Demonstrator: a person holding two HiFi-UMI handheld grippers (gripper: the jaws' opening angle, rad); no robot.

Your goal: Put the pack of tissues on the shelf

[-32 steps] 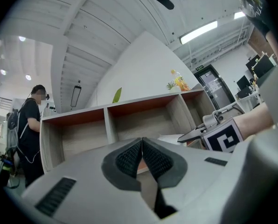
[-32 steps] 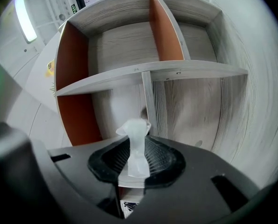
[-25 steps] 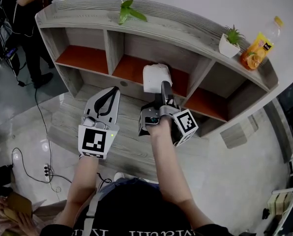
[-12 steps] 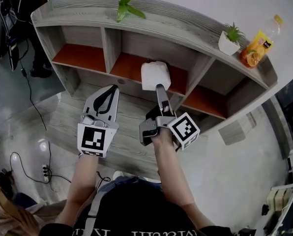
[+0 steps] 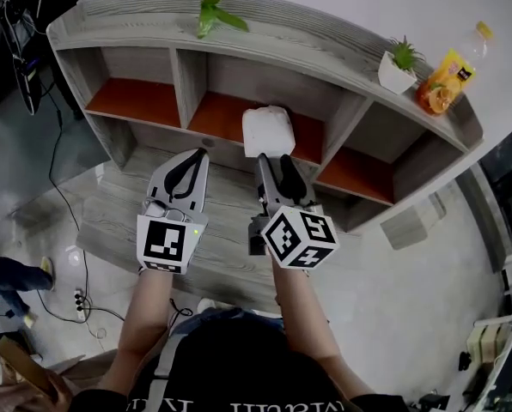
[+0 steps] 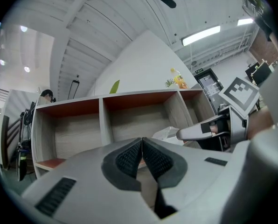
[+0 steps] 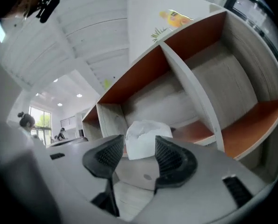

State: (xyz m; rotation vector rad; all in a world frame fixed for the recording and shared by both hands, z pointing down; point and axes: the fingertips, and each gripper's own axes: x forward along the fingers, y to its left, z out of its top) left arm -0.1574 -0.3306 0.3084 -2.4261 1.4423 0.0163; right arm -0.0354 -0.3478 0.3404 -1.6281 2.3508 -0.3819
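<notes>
The white pack of tissues (image 5: pixel 267 131) lies at the front edge of the shelf's (image 5: pixel 265 37) middle compartment, on its orange floor. My right gripper (image 5: pixel 276 163) is just in front of the pack and level with it. Its jaws have just been closing but still stand apart. In the right gripper view the pack (image 7: pixel 143 139) shows beyond the right gripper (image 7: pixel 139 153), with no pad pressing on it. My left gripper (image 5: pixel 196 157) hovers to the left, shut and empty. Its pads meet in the left gripper view (image 6: pixel 142 141), where the pack (image 6: pixel 169 133) shows at the right.
On the shelf top stand a leafy plant (image 5: pixel 211 14), a small potted plant (image 5: pixel 399 67) and an orange juice bottle (image 5: pixel 445 82). A low wooden platform (image 5: pixel 127 221) lies under the grippers. Cables and a power strip (image 5: pixel 82 299) lie on the floor at the left. A person (image 5: pixel 7 277) stands at the far left.
My right gripper has rolled so its marker cube now faces up, and it has drawn slightly back from the pack. The pack stays in the middle compartment. The left gripper has not moved.
</notes>
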